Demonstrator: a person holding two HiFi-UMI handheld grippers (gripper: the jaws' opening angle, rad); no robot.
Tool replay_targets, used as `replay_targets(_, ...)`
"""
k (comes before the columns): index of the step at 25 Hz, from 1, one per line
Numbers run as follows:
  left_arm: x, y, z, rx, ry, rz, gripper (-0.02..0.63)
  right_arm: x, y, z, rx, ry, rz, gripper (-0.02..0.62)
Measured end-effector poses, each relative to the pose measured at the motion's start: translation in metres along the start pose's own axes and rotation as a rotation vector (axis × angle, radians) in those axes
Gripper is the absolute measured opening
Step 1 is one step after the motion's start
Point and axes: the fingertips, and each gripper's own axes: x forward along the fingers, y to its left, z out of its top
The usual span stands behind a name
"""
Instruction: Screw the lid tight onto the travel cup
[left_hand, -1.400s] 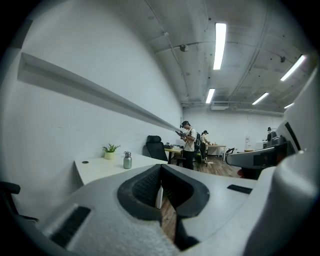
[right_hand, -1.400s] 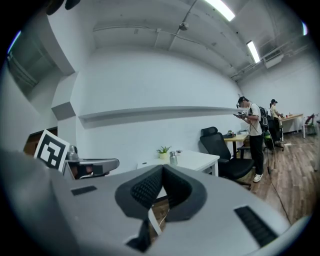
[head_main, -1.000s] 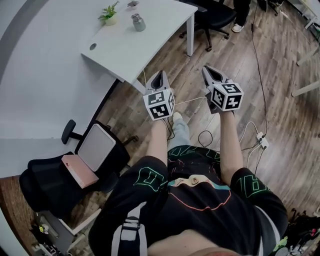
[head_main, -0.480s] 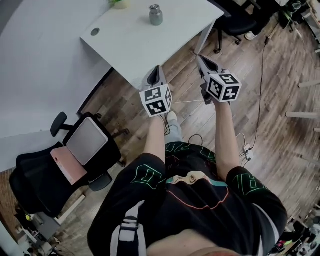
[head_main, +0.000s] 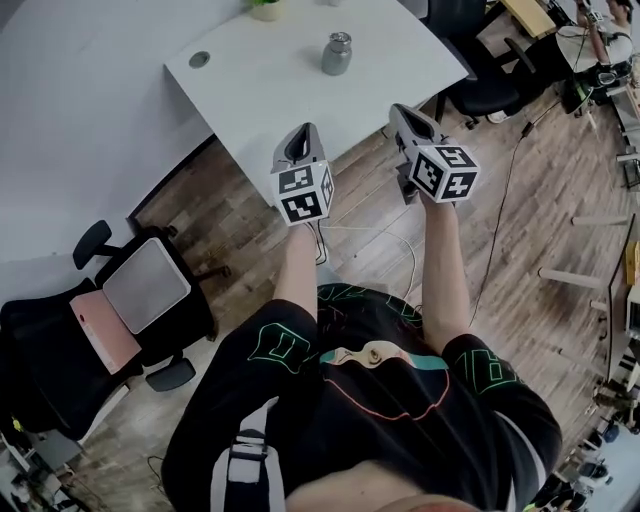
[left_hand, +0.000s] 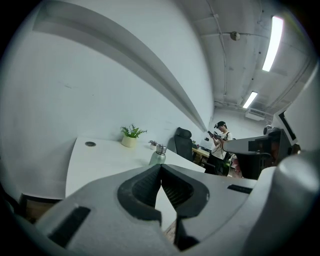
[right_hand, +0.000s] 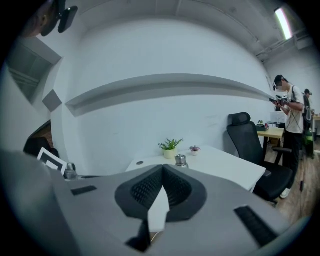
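A small grey-green travel cup (head_main: 337, 54) with a silvery lid stands upright on the white desk (head_main: 270, 90), well beyond both grippers. It shows too in the left gripper view as the cup (left_hand: 158, 155) and in the right gripper view as the cup (right_hand: 180, 161). My left gripper (head_main: 301, 145) is held in the air over the desk's near edge, shut and empty. My right gripper (head_main: 403, 119) hangs to its right over the wooden floor, also shut with nothing in it. Both jaw tips point toward the desk.
A potted plant (left_hand: 131, 136) sits at the desk's far side, with a cable hole (head_main: 199, 59) at the left. A black chair with a pink pad (head_main: 100, 330) stands at the lower left. Another black chair (head_main: 490, 85) and cables (head_main: 400, 250) lie on the floor at right. A person (right_hand: 290, 120) stands far off.
The desk and cup have slid down and to the right in the head view as I come closer. Both grippers stay shut and have shifted slightly up and left.
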Motion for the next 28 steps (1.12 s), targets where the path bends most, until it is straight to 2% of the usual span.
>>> replay_targets(8,0.031,-0.017,0.027,0.017,-0.037,-0.052,0.006,0.005,-0.026,0.025,-0.030,-0.025,-0.019,0.005)
replay_targets(14,0.043,-0.011,0.050,0.029,-0.082,-0.040,0.006,0.017,-0.028,0.039,-0.073,-0.036,0.041,0.005)
replay_targets(18,0.054,0.003,0.071,0.062,-0.122,-0.003,0.006,0.043,-0.033,0.053,-0.088,-0.060,0.096,0.005)
replay_targets(23,0.081,0.026,0.084,0.055,-0.138,0.097,0.006,0.092,-0.042,0.068,-0.111,-0.063,0.204,0.005)
replay_targets(28,0.125,0.018,0.087,0.056,-0.121,0.158,0.006,0.133,-0.065,0.081,-0.133,-0.063,0.325,0.005)
